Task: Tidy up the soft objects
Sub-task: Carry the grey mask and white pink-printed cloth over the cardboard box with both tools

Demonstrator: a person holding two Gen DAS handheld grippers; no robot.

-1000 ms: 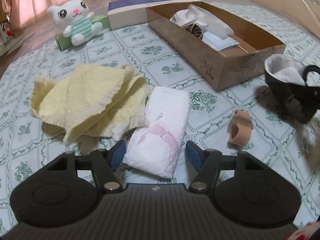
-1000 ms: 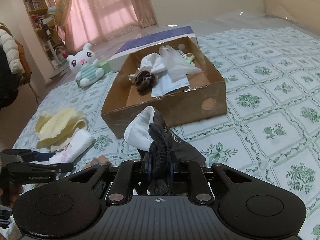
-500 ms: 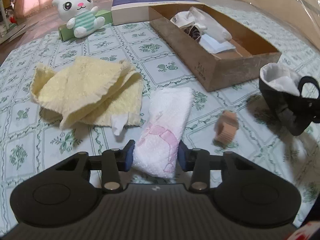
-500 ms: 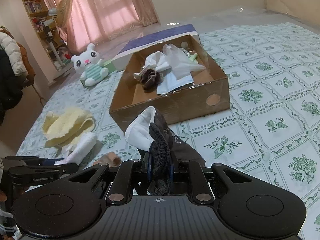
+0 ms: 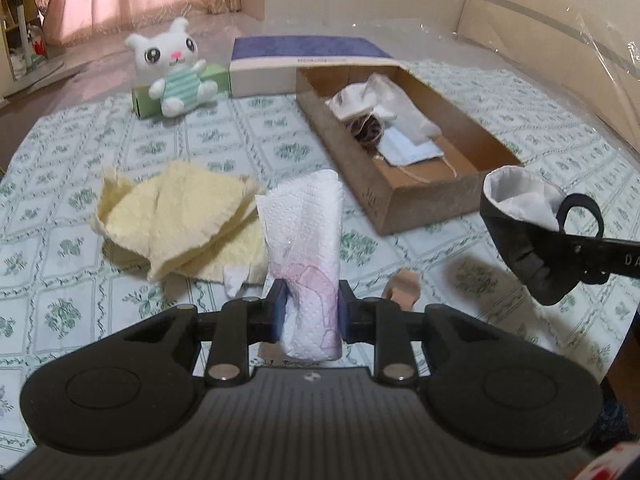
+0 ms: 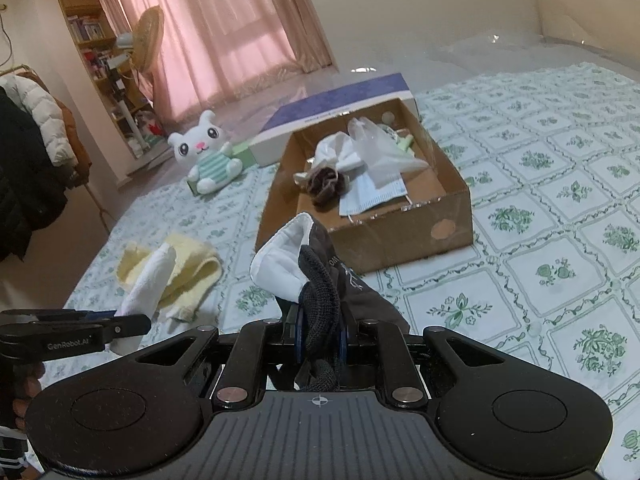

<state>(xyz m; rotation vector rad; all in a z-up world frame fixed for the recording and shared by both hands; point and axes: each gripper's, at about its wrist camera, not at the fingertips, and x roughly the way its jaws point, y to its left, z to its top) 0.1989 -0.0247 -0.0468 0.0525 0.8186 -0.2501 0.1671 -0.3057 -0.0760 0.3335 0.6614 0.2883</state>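
A white towel with a pink print (image 5: 304, 220) stands up off the bedspread between the blue pads of my left gripper (image 5: 310, 312); the jaws are closing and they pinch its lower end. It also shows at the left of the right wrist view as the white towel (image 6: 148, 284). A crumpled yellow towel (image 5: 176, 216) lies just left of it. My right gripper (image 6: 318, 340) is shut on a black cloth piece with a white lining (image 6: 320, 280), held above the bed in front of the open cardboard box (image 6: 360, 240).
The box (image 5: 400, 208) holds a face mask, a dark scrunchie and white cloths. Beyond the towels a white plush toy (image 5: 172, 68) leans on a green carton. A small beige item (image 5: 402, 286) lies on the bedspread by my left gripper. A clothes rack stands at far left.
My left gripper's jaws closed in from either side of the white towel onto it and lifted its near end off the bedspread. The right gripper rose a little with the black cloth.
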